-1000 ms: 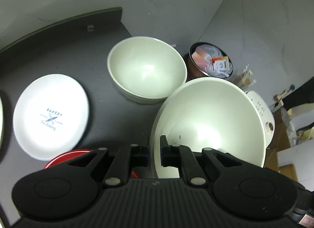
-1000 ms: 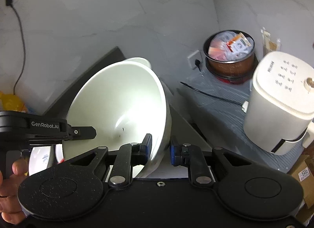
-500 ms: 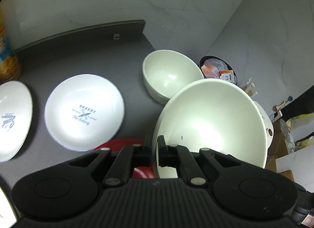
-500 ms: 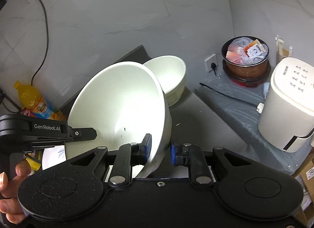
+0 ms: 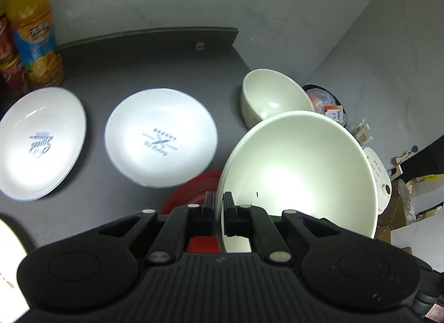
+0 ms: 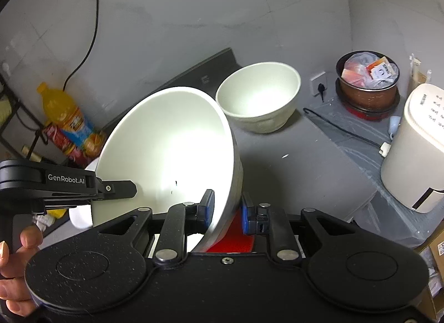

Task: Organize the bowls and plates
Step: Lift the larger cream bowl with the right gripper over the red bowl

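Note:
A large white bowl [image 5: 299, 173] is held tilted above the dark table [image 5: 133, 64]. My left gripper [image 5: 219, 212] is shut on its near rim. My right gripper [image 6: 226, 212] is shut on the bowl's [image 6: 172, 156] opposite rim. A smaller white bowl [image 5: 269, 98] stands near the table's far right corner; it also shows in the right wrist view [image 6: 258, 98]. Two white printed plates [image 5: 161, 137] [image 5: 41, 139] lie on the table. A red plate [image 5: 194, 192] lies under the held bowl.
An orange drink bottle [image 5: 33, 28] and a red can [image 5: 8, 64] stand at the far left. Beyond the table's right edge are a white appliance [image 6: 416, 148], a brown pot of packets [image 6: 366, 81] and a black cable [image 6: 341, 131].
Both grippers have drawn back from the small bowl with the large bowl in them. The second plate and the bottle have come into the left view.

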Demonstrator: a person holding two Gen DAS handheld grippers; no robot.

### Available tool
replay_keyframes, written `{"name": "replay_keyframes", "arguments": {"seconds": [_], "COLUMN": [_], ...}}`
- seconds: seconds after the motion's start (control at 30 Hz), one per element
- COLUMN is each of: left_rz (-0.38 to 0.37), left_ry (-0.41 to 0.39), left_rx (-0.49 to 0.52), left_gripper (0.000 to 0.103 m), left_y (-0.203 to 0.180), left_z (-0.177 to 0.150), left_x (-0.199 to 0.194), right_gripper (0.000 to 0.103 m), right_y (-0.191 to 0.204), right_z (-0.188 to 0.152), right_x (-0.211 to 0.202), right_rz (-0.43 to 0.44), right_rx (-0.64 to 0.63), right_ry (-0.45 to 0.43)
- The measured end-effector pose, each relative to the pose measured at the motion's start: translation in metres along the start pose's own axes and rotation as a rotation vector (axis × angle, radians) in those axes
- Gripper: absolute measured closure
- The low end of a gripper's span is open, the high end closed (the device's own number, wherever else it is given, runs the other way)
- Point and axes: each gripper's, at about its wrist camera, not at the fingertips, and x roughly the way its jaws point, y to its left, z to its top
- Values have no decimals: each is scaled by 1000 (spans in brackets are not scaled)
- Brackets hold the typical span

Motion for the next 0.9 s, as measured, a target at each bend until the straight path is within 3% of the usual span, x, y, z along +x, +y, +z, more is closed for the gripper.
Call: {"name": "replay_keyframes", "arguments": {"seconds": [0.3, 0.9], "left_rz": [16, 85], "left_ry": [43, 133], "left_rx": [-49, -59], "left_gripper": [99, 95], "left_y": [23, 32], "left_z": [-13, -35], "left_x": [8, 36], "right_gripper": [83, 83], "right_y": [8, 9], "right_z": [-12, -21], "right_x": [10, 32], "right_rz": [-5, -34], "right_rx": [-22, -38], "right_ry": [56, 156]}}
